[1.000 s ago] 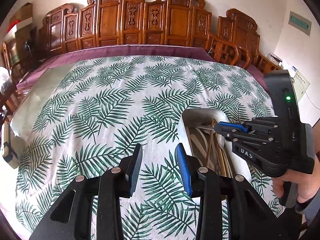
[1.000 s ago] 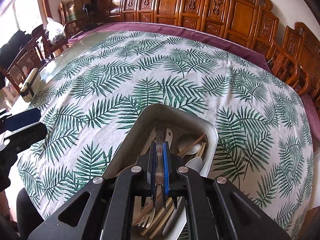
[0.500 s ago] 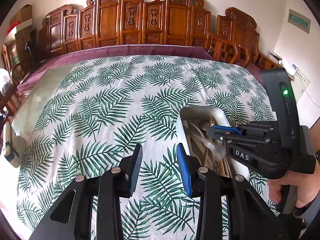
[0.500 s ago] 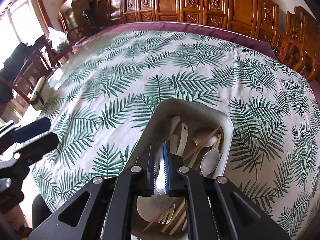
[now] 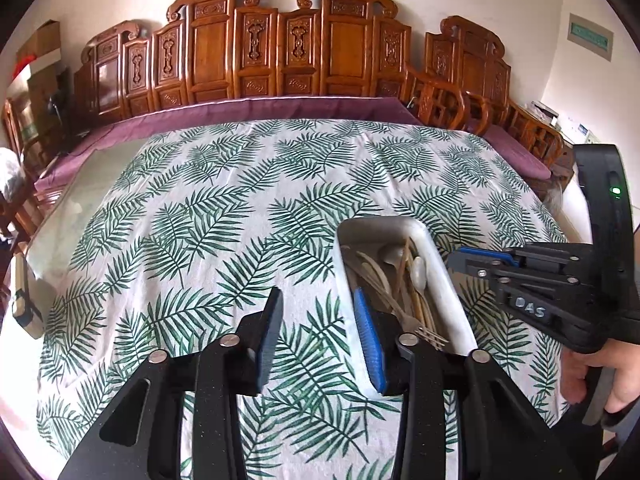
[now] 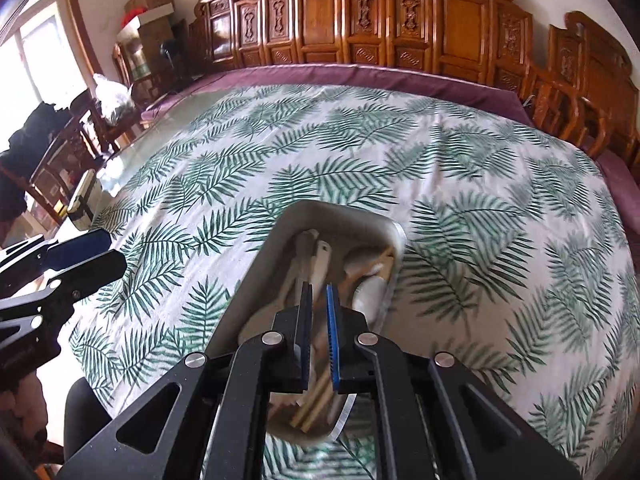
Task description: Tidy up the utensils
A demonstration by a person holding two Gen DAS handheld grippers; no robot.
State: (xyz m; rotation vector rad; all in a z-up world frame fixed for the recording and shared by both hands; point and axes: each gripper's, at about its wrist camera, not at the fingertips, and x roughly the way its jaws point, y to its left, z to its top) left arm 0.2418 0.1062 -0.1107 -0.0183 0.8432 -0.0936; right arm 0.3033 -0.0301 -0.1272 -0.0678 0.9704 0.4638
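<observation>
A white oblong tray (image 5: 450, 276) holds spoons, chopsticks and a fork (image 5: 424, 330) on the leaf-print tablecloth. It also shows in the right wrist view (image 6: 260, 264). My left gripper (image 5: 320, 340) is open and empty, low over the cloth just left of the tray's near left rim. My right gripper (image 6: 318, 328) hovers above the tray with its jaws a narrow gap apart and nothing between them. The right gripper (image 5: 472, 262) also shows in the left wrist view, over the tray's right rim.
The tablecloth (image 5: 224, 216) covers a large table with a purple border (image 5: 256, 110). Carved wooden chairs (image 5: 332, 48) line the far side. A small box (image 5: 20, 300) sits at the left table edge. Chairs and bags (image 6: 60, 140) stand at the left.
My right gripper was shut on a utensil over the tray; it has parted slightly, is empty, and has risen and drawn back. The left gripper has barely moved.
</observation>
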